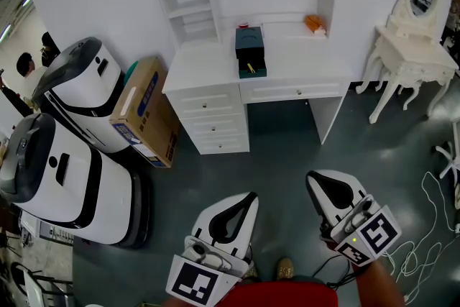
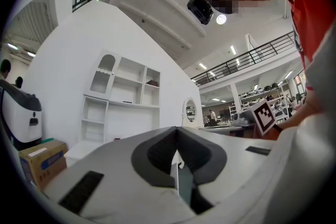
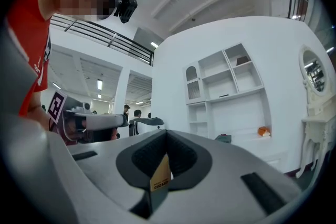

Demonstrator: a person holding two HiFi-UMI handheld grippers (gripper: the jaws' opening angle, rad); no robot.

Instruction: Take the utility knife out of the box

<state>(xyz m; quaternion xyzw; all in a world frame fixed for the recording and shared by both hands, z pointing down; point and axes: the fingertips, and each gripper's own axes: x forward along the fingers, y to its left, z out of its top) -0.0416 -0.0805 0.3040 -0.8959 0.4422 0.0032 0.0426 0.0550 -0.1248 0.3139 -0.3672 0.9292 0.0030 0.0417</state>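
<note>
Head view: A white desk (image 1: pixel 215 68) with shelves stands by the wall. On it sits a dark box (image 1: pixel 249 42) with its bottom drawer pulled open. The utility knife (image 1: pixel 250 69) shows only as a small yellow bit in that drawer. An orange thing (image 1: pixel 314 24) lies farther right on the desk. A cardboard box (image 1: pixel 147 108) leans beside the desk, next to two big white machines (image 1: pixel 79 154). The left gripper (image 1: pixel 249 199) and the right gripper (image 1: pixel 315 180) are low over the floor, well apart from the desk.

Left gripper view: The left gripper (image 2: pixel 177 140) has its jaws pressed together with nothing between them. The shelves (image 2: pixel 123 99) are far behind.

Right gripper view: The right gripper (image 3: pixel 165 139) has its jaws together too, holding nothing. The dark box (image 3: pixel 224 138) is far off on the desk.
</note>
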